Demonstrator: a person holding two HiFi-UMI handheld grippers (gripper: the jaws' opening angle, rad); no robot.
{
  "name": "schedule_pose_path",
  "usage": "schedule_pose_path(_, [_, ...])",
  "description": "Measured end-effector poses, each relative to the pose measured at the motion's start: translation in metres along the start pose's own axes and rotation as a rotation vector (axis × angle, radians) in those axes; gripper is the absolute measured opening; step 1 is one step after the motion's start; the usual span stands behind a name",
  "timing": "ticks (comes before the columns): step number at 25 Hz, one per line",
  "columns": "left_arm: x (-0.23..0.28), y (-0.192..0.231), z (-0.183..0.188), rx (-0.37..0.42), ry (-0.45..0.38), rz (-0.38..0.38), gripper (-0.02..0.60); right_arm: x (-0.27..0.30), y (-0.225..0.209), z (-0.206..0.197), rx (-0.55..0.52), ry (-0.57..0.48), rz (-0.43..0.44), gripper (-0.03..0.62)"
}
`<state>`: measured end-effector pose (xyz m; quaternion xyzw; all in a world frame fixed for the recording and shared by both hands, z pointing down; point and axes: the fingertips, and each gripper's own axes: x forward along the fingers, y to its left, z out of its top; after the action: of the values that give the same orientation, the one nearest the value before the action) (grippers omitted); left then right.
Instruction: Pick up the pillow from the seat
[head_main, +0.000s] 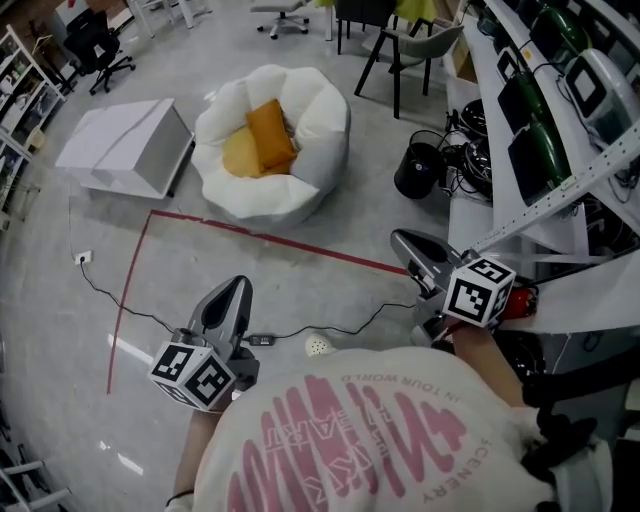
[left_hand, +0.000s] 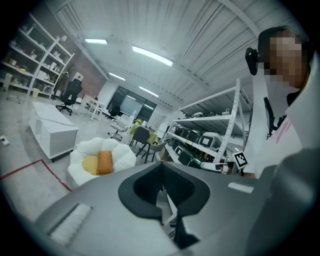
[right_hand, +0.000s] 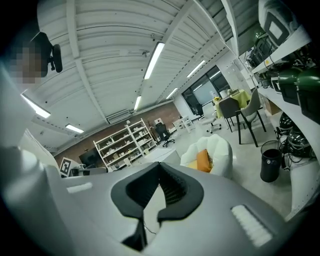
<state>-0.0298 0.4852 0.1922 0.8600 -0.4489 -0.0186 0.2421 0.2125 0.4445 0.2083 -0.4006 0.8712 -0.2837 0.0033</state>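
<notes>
An orange pillow (head_main: 270, 135) lies upright-tilted in a white beanbag seat (head_main: 305, 195), beside a yellow cushion (head_main: 238, 156). The seat stands on the floor well ahead of both grippers, past a red tape line. My left gripper (head_main: 236, 286) is low at the left, shut with nothing in it. My right gripper (head_main: 402, 240) is at the right, also shut and empty. In the left gripper view the pillow (left_hand: 104, 161) shows far off to the left of the closed jaws (left_hand: 162, 189). In the right gripper view the pillow (right_hand: 203, 161) sits to the right of the closed jaws (right_hand: 159, 184).
A red tape line (head_main: 300, 245) crosses the floor before the seat. A white low cabinet (head_main: 125, 145) lies left of it, a black bin (head_main: 418, 170) and a chair (head_main: 405, 50) to the right. Shelves with equipment (head_main: 560, 100) line the right side. A cable (head_main: 340, 325) runs across the floor.
</notes>
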Motion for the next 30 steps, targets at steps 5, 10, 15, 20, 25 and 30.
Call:
schedule_pose_path(5, [0.015, 0.028, 0.018, -0.01, -0.014, -0.006, 0.015, 0.039, -0.002, 0.016, -0.015, 0.022, 0.009, 0.006])
schedule_pose_path(10, [0.02, 0.061, 0.032, -0.02, -0.033, 0.011, 0.015, 0.07, -0.003, 0.026, -0.043, 0.037, 0.011, 0.006])
schedule_pose_path(15, [0.025, 0.075, 0.031, -0.046, -0.035, 0.036, 0.015, 0.09, -0.007, 0.022, -0.05, 0.072, 0.022, 0.006])
schedule_pose_path(20, [0.027, 0.082, 0.015, -0.075, -0.031, 0.033, 0.015, 0.112, -0.006, 0.007, -0.046, 0.125, 0.028, 0.006])
schedule_pose_path(25, [0.032, 0.084, 0.0, -0.092, -0.003, 0.051, 0.015, 0.13, -0.004, -0.018, -0.036, 0.208, 0.057, 0.006])
schedule_pose_path(30, [0.034, 0.1, -0.007, -0.108, 0.026, 0.097, 0.015, 0.158, -0.005, -0.025, -0.017, 0.251, 0.098, 0.006])
